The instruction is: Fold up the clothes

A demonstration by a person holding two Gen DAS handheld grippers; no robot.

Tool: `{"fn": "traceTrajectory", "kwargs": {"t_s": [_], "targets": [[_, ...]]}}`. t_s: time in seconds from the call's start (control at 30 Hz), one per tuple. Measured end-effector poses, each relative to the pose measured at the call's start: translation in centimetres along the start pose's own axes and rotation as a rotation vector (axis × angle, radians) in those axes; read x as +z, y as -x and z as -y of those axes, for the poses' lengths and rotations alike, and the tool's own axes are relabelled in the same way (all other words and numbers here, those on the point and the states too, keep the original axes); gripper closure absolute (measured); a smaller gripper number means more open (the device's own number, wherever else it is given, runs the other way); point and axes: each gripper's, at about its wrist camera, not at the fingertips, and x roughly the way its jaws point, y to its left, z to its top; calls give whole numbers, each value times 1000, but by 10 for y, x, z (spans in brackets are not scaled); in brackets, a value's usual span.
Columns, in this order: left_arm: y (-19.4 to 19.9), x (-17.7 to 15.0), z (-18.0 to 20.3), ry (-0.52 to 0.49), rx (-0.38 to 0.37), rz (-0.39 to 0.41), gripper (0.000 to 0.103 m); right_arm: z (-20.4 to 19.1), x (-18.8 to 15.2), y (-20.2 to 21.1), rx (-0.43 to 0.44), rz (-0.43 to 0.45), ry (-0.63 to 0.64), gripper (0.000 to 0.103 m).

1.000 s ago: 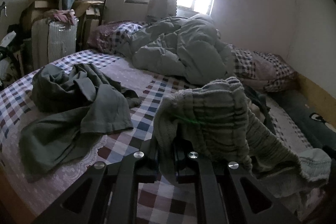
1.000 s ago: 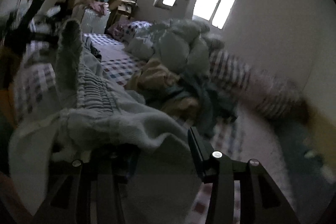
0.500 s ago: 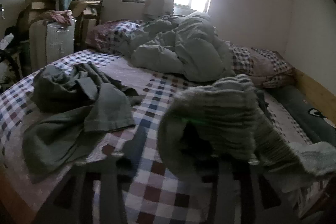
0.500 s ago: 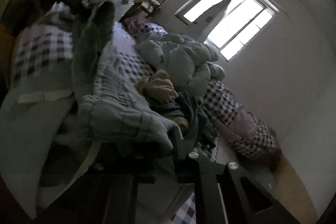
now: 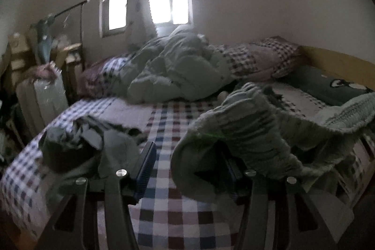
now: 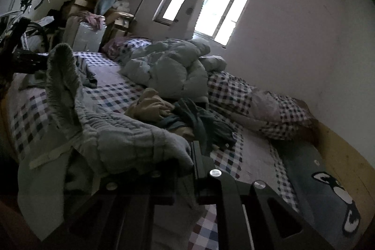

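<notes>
Across the checked bedsheet [image 5: 164,210], a pale green ribbed fleece garment [image 5: 236,132] sags between both tongs, long axis left-right. Left gripper [image 5: 187,170]: jaws apart, just opened wider; right finger buried in fleece, contact unclear. Right gripper [image 6: 185,170]: clamped on the garment's edge, left finger hidden under cloth.
</notes>
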Motion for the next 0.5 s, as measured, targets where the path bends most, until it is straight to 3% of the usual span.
{"fn": "traceTrajectory", "kwargs": {"t_s": [0.23, 0.5], "targets": [[-5, 20, 11, -53, -67, 3, 46, 13, -4, 10, -21, -21, -30, 94], [-27, 28, 12, -47, -349, -136, 46, 24, -17, 13, -12, -63, -69, 94]]}}
